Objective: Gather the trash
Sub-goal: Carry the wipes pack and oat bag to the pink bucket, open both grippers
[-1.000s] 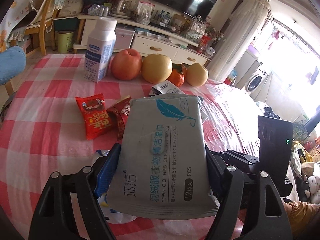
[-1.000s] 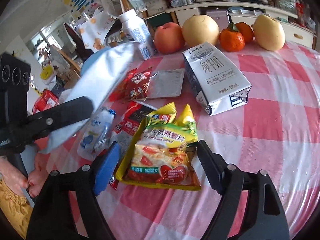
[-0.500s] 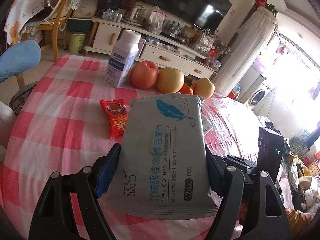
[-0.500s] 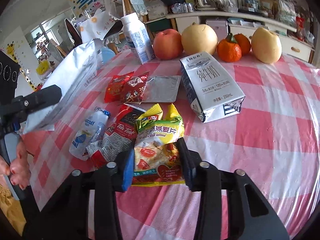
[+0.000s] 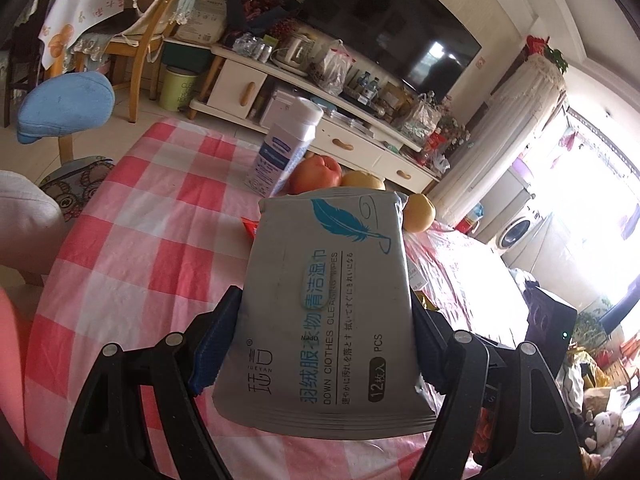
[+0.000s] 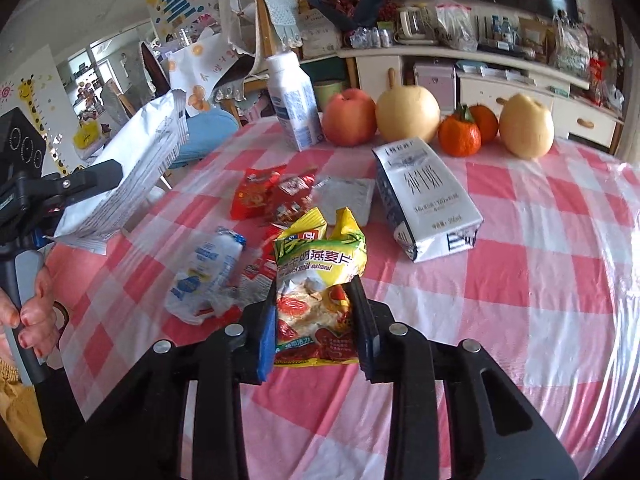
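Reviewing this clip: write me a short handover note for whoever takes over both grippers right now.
Left gripper: shut on the grey wipes pack, held above the table.
Right gripper: jaws have just closed on the yellow oatmeal bag, which is pinched between the pads.
Still on the checked cloth: two red snack wrappers, a silver foil sachet, a crumpled white-and-blue wrapper, a lying milk carton.
Done: two items gripped. Left: bin both, then collect the rest. No bin is in view. The fruit and the upright bottle look like keepers.
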Demonstrator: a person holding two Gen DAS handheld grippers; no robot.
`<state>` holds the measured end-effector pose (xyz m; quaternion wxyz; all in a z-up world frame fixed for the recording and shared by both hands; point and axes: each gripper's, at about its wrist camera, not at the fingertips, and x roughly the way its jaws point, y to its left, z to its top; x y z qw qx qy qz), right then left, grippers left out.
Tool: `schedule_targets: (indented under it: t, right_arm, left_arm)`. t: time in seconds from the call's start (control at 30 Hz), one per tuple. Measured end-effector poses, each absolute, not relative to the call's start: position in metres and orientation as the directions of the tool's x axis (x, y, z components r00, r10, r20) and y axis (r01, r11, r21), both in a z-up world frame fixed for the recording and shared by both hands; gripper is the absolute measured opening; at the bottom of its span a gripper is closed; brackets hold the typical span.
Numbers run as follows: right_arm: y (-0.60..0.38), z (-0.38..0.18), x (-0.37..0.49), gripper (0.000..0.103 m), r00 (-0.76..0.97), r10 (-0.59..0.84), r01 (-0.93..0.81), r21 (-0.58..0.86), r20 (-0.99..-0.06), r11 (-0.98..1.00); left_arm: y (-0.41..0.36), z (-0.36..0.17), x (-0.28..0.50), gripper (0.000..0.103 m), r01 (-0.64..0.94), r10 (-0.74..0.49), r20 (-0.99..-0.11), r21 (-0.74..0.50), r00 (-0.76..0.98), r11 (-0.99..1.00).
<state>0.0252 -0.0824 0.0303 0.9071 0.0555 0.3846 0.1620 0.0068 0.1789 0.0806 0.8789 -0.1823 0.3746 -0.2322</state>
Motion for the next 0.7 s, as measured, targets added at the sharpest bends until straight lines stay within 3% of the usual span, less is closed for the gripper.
schedule_targets:
  t: [0.43, 0.7]
  right_arm:
    - [0.001, 0.078, 0.011, 0.034, 0.651, 0.440, -0.390, 0.225, -0.618, 0.893]
    - [0.091, 0.105, 0.015, 0.034, 0.594, 0.562, -0.528, 0.247, -0.576, 0.812]
  left_arm:
    - [0.240, 0.096, 0.000, 0.077, 0.136, -0.439, -0.544, -0.508, 0.715, 0.850]
    - [0.304, 0.108, -0.014, 0.077, -0.054, -0.239, -0.562, -0.455, 0.792, 0.889]
